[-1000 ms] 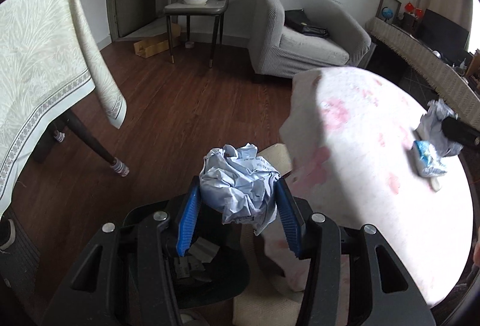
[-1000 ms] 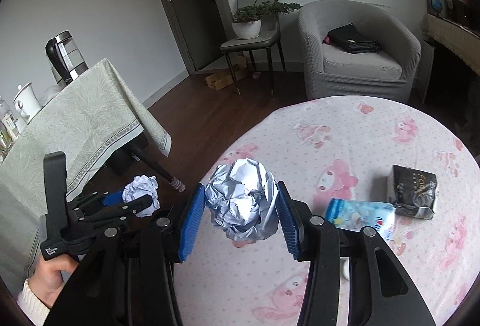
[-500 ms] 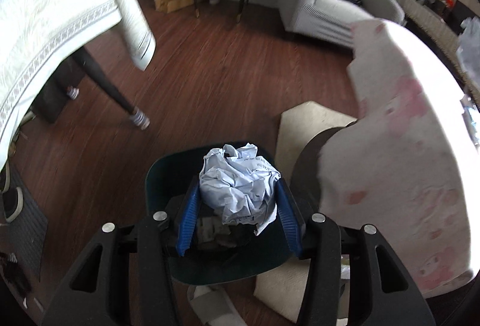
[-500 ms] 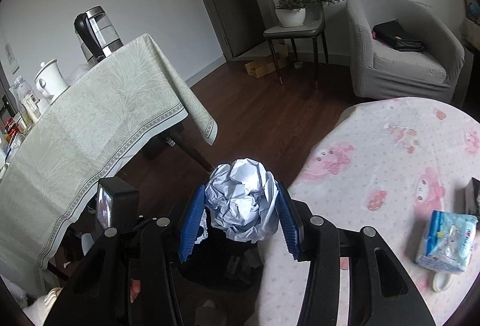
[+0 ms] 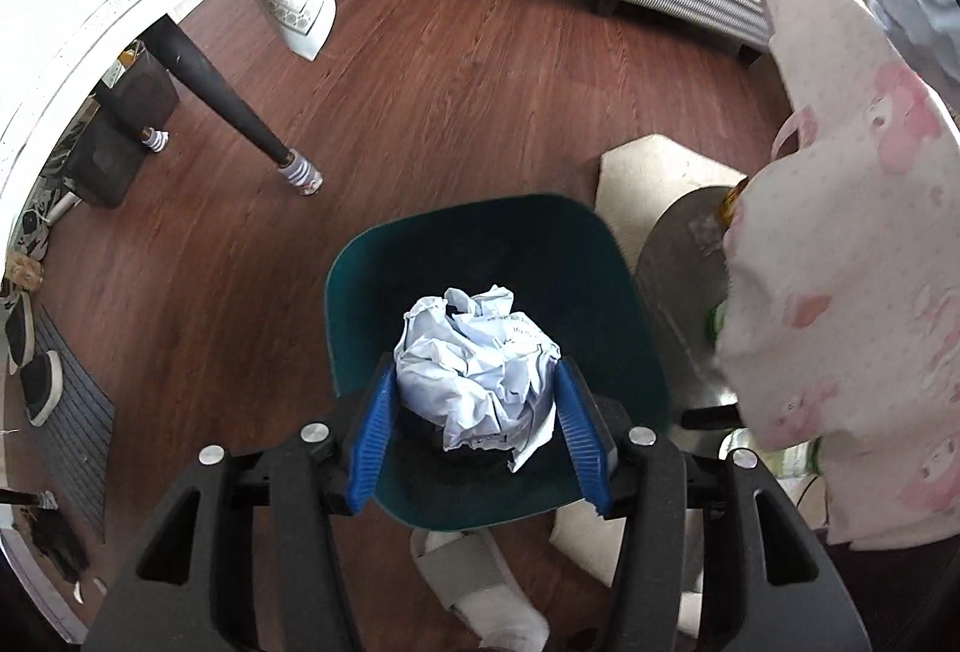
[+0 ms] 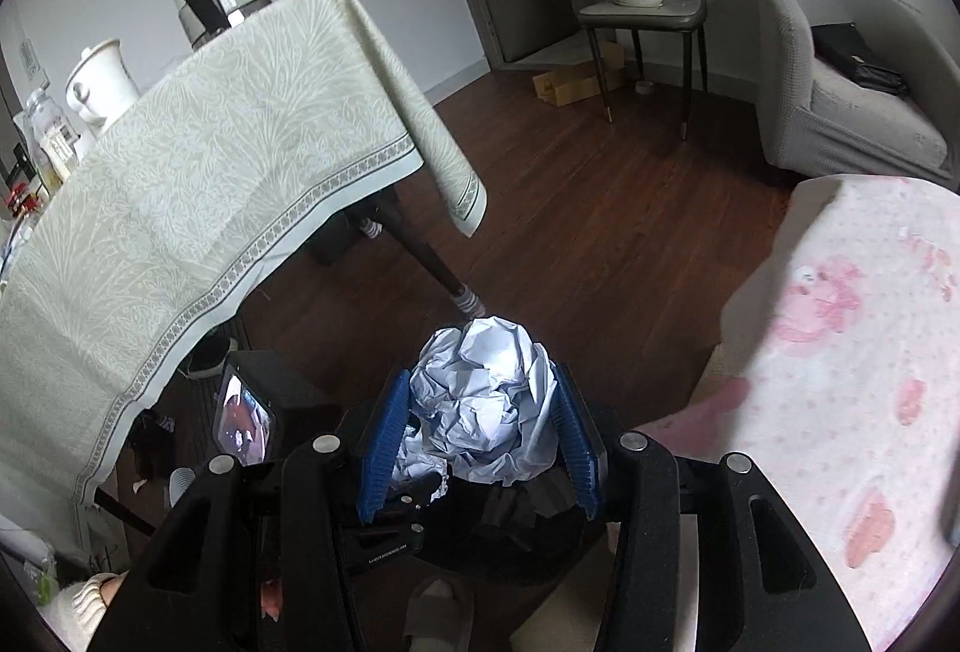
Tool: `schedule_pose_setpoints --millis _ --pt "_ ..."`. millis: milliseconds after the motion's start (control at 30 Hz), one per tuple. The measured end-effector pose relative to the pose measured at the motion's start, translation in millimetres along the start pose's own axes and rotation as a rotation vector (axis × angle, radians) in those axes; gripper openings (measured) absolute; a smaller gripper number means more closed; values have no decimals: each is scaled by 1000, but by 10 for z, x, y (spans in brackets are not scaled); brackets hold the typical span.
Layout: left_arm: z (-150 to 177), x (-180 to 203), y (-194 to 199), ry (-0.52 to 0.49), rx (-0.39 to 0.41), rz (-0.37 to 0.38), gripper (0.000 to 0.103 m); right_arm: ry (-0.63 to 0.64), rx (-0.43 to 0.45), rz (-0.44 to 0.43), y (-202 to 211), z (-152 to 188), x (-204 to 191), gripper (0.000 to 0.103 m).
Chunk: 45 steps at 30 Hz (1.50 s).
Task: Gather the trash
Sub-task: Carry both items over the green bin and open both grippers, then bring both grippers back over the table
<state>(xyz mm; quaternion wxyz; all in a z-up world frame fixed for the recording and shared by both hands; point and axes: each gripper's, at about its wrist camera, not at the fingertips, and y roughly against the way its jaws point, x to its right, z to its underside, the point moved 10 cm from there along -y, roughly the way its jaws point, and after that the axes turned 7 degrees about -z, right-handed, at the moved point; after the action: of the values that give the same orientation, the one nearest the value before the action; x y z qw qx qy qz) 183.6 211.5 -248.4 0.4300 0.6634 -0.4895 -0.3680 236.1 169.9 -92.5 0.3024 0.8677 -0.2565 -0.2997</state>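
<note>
My left gripper (image 5: pixel 477 412) is shut on a crumpled white paper ball (image 5: pixel 474 376) and holds it directly above the dark green bin (image 5: pixel 540 256) on the wooden floor. My right gripper (image 6: pixel 480 427) is shut on a second crumpled white paper ball (image 6: pixel 486 394). It hovers just above the left gripper's body (image 6: pixel 384 520), whose paper ball (image 6: pixel 420 463) shows beneath. The bin is mostly hidden in the right wrist view.
A round table with a pink cartoon cloth (image 5: pixel 840 262) stands right of the bin, also in the right wrist view (image 6: pixel 852 352). A table with a pale green cloth (image 6: pixel 198 184) and its dark leg (image 5: pixel 222 99) stand to the left. A slipper (image 5: pixel 480 586) lies by the bin.
Both grippers swung left and down from the pink table toward the floor. The left gripper now looks straight down into the bin, and the right gripper has come in over it. Both still hold their paper balls.
</note>
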Motion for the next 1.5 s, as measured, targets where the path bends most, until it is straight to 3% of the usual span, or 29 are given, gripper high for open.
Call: schedule_pose_setpoints --millis 67,133,333,833,1267,1500 --pt "34 -20 -16 -3 -8 7 60 5 -16 2 -93 15 -30 48" --pt "56 -52 -1 -10 -7 8 71 6 -33 9 -181 37 -36 49" --pt "18 -195 158 17 45 2 71 0 -81 18 -436 105 -31 48" --pt "-134 -698 729 130 199 -2 53 -28 -222 55 -1115 426 54 48" --pt "-325 -790 1358 195 349 43 37 27 -352 95 -1523 877 42 49" --pt "-417 -672 1618 174 406 63 35 45 -396 121 -1557 1032 144 66"
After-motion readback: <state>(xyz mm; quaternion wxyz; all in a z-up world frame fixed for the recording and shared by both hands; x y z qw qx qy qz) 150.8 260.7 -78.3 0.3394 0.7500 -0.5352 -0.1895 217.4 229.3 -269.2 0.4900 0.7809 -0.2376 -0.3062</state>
